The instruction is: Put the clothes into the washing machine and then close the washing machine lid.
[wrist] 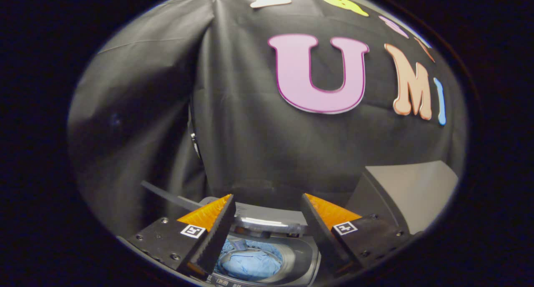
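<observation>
Gripper view: gripper (267, 220) hovering above washer (306, 258), jaws spread wide, gripping nothing. Blue clothes (250, 262) lying inside drum below, between fingers. Lid (413, 191) standing raised at right, likely awaiting closing.

washing machine (306, 253) carries the load: top opening faces up, lid (267, 220) raised at the back. blue clothes (250, 264) lie bunched inside the drum. gripper (267, 203) hangs above the opening, fingers spread apart, nothing between them.
</observation>
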### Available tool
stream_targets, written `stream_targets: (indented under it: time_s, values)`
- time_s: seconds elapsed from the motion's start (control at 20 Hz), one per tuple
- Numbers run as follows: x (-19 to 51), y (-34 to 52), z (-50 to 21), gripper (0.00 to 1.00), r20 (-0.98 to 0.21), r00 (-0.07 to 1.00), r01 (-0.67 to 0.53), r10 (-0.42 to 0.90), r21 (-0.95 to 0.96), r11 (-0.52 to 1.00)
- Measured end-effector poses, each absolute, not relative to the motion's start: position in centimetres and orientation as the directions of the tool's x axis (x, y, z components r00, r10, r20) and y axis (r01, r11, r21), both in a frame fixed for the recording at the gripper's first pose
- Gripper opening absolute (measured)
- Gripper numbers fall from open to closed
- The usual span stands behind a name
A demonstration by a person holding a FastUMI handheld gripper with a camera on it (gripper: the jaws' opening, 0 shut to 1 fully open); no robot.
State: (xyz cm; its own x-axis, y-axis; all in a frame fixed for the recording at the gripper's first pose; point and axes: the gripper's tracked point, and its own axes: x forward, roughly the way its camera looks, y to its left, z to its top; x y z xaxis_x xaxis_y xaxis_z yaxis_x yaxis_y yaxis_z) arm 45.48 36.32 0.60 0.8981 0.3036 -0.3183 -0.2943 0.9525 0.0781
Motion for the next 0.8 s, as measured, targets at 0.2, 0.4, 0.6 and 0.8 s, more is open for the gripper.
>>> stream_targets:
  time_s: [0.2, 0.4, 0.6, 0.8]
  values:
    - [44.9, 33.8, 3.6, 0.96, -0.249, 0.889, -0.358, 0.384, 0.141, 0.923]
    - [44.6, 31.6, 5.5, 0.97, -0.210, 0.914, -0.330, 0.348, 0.116, 0.937]
    - [46.9, 30.8, 6.2, 0.96, -0.207, 0.929, -0.286, 0.307, 0.126, 0.950]
    - [51.9, 31.4, 5.8, 0.97, -0.217, 0.941, -0.241, 0.261, 0.114, 0.964]
